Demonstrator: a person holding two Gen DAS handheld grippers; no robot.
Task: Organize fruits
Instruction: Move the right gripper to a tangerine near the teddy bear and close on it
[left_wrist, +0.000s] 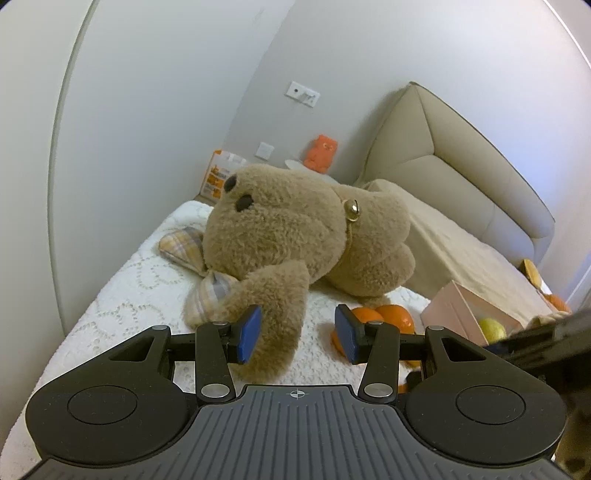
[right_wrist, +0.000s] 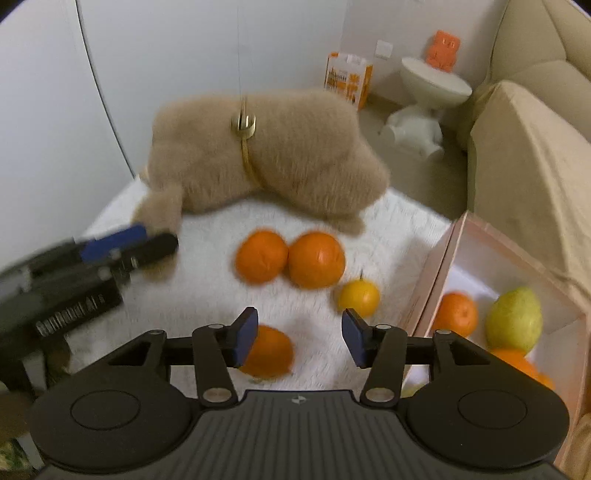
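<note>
My right hand-held gripper (right_wrist: 299, 336) fills the foreground, jaws apart and gripping nothing. The nearest orange (right_wrist: 269, 354) sits just below its left finger, off-centre rather than between the pads. Ahead of the fingertips two more oranges (right_wrist: 262, 256) touch each other. A small yellow fruit (right_wrist: 359, 297) lies ahead to the right, and the pink box (right_wrist: 443, 258) further right already holds an orange and a pear (right_wrist: 515, 319). My worry is that closing from this offset would nudge the orange, and it would roll across the soft cover. My left hand-held gripper (left_wrist: 298, 334) also stands apart, with the plush toy's (left_wrist: 295, 229) arm between its pads but not pinched. Moving it carelessly could drag the toy into the fruit. All this lies on a bed with a white textured cover (right_wrist: 207, 236). Beyond are a beige headboard (left_wrist: 443, 147), pale walls and a round white side table (right_wrist: 436, 83).
</note>
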